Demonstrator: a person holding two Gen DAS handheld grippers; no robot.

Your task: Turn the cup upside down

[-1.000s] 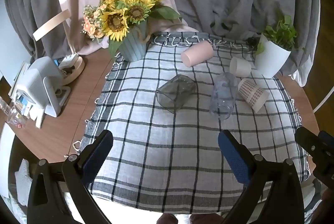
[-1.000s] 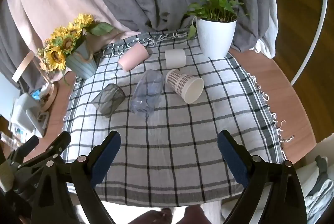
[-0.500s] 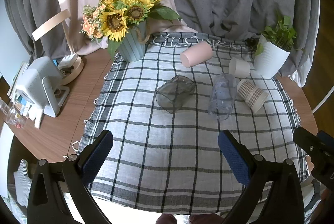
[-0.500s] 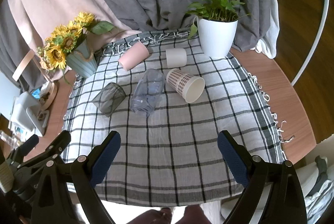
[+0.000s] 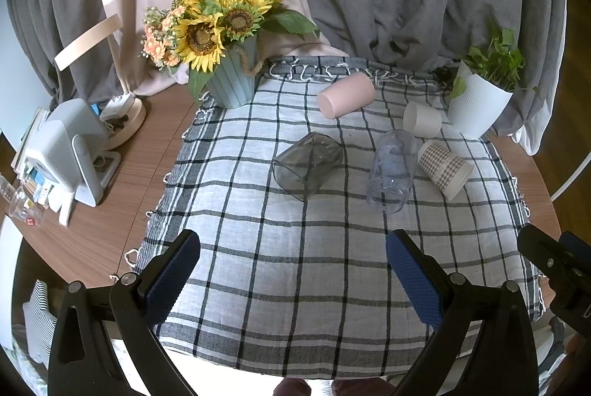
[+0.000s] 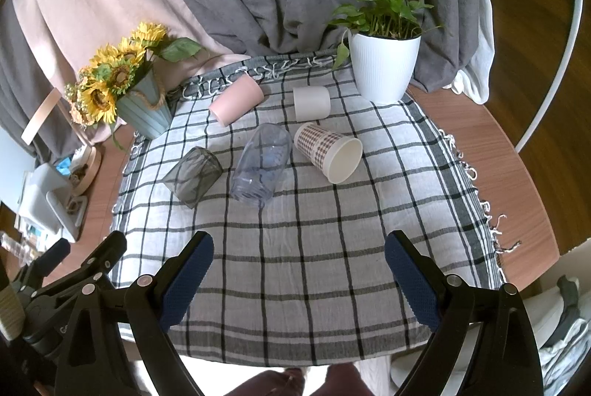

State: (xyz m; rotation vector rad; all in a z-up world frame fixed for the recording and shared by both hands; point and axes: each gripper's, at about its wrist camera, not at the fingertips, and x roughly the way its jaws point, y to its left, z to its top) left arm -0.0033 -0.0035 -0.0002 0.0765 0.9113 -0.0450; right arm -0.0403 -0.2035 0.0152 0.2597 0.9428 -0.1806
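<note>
Several cups lie on their sides on a checked cloth (image 5: 295,248): a smoky grey glass (image 5: 306,167) (image 6: 192,176), a clear plastic cup (image 5: 391,170) (image 6: 261,167), a patterned paper cup (image 5: 445,170) (image 6: 328,152), a pink cup (image 5: 346,99) (image 6: 236,99) and a white cup (image 5: 422,119) (image 6: 311,103). My left gripper (image 5: 293,276) is open and empty above the cloth's near part. My right gripper (image 6: 299,279) is open and empty, also near the front edge, and shows at the right of the left wrist view (image 5: 554,270).
A sunflower pot (image 5: 231,82) (image 6: 146,111) stands at the cloth's back left and a white plant pot (image 5: 478,108) (image 6: 384,67) at the back right. A white device (image 5: 70,152) and a lamp base (image 5: 123,122) sit on the wooden table (image 5: 110,211) to the left. Curtains hang behind.
Both grippers have drifted slightly; the view has shifted a little. No cup has moved.
</note>
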